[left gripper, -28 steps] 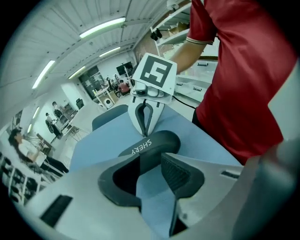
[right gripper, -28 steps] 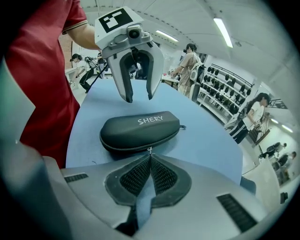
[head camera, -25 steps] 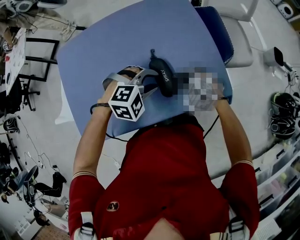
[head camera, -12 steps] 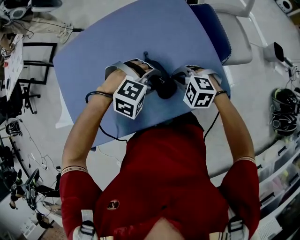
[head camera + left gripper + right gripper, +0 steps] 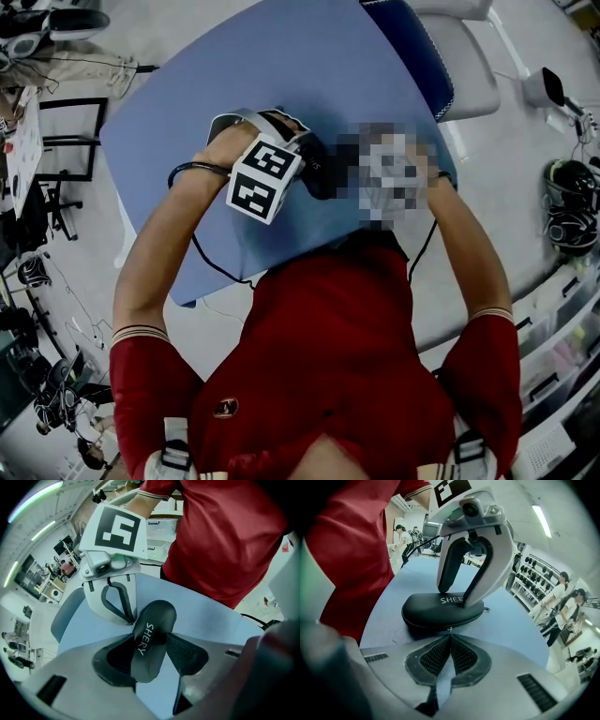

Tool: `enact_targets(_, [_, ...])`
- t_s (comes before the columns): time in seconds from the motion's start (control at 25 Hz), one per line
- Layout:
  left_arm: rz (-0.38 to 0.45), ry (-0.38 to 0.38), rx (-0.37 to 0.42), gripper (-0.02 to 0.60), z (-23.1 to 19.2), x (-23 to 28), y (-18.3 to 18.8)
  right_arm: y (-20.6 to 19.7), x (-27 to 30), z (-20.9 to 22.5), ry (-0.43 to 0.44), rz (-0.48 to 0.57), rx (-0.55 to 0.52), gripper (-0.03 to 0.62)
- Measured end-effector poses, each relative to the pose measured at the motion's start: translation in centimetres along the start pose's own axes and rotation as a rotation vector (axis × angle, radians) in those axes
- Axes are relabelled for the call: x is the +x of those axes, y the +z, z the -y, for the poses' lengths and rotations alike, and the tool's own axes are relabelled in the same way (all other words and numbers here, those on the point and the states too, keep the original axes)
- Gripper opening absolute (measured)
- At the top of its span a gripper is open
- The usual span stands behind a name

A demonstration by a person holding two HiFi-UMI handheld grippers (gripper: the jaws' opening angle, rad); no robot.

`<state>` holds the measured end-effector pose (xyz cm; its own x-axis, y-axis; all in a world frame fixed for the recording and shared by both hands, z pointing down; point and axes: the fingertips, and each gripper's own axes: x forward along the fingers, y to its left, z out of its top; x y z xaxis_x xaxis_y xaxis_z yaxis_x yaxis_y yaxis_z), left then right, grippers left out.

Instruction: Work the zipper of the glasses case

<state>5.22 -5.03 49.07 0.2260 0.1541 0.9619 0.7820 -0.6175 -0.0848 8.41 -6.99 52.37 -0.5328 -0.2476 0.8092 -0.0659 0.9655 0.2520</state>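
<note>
A black zipped glasses case (image 5: 326, 173) lies on the blue tabletop (image 5: 281, 66). My left gripper (image 5: 150, 638) points steeply down over it and its jaws have just been opening. They straddle the case (image 5: 154, 616), one pad on each side. I cannot see them squeezing it. In the right gripper view the left gripper (image 5: 452, 597) stands over the case (image 5: 426, 611). My right gripper (image 5: 450, 634) is shut at the case's near edge, with the small metal zipper pull (image 5: 450, 629) pinched at its tips. A mosaic patch hides it in the head view.
A white chair (image 5: 469, 66) with a dark blue cushion (image 5: 412, 47) stands at the table's far right corner. A black cable (image 5: 211, 262) hangs off the near table edge. Desks, racks and clutter fill the floor around the table, and people stand in the background.
My left gripper has rolled at the wrist and shifted slightly along the case. The right gripper and the case have stayed where they were.
</note>
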Motion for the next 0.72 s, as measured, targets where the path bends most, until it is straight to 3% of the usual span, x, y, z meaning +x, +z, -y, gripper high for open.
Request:
enact_targets(0.24, [0.018,-0.097,-0.002,0.196,-0.2,0.4,0.1,-0.4,0.1,-0.1,0.005,-0.023,-0.034,0.002])
enact_targets(0.72, [0.074,-0.097,-0.044,0.199,-0.1,0.3,-0.5,-0.4,-0.6,-1.8,0.066,-0.017,-0.008,0.0])
